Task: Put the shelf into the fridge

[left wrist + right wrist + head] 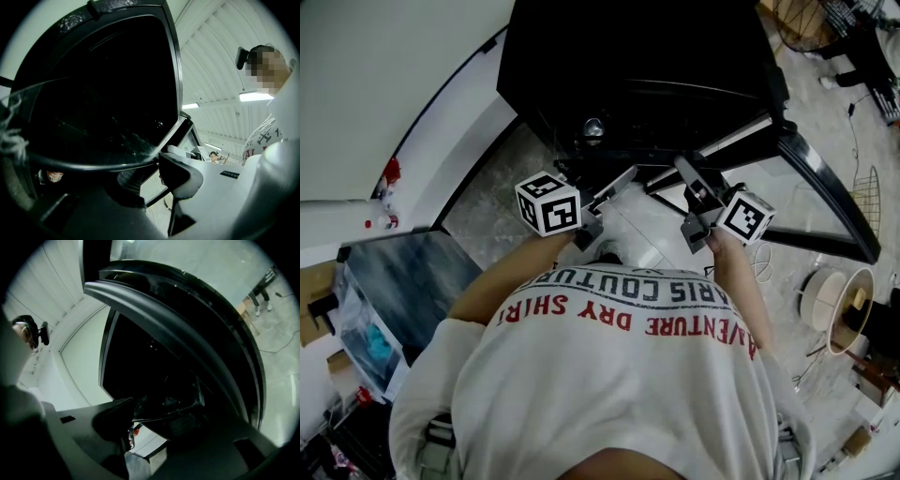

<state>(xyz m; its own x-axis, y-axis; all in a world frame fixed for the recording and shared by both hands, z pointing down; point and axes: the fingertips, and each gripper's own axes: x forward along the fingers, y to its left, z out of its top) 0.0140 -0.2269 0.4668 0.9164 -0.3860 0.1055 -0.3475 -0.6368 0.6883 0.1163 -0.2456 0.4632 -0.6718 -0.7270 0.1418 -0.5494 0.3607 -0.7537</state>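
A black mini fridge (637, 56) stands in front of me with its door (825, 197) swung open to the right. The glass shelf (661, 183), clear with a dark rim, hangs level at the fridge's mouth between my two grippers. My left gripper (623, 178) is shut on the shelf's left edge; in the left gripper view the shelf (84, 140) runs into the jaws (150, 187) and reaches into the dark interior. My right gripper (684, 173) stands open. In the right gripper view the shelf's rim (178, 411) lies between the spread jaws (159, 427).
The open door (187, 333) crosses close on the right. A cable spool (834, 300) and wire racks (862, 202) lie on the floor at right. A blue-grey bin (403, 281) sits at left by the white wall (375, 84).
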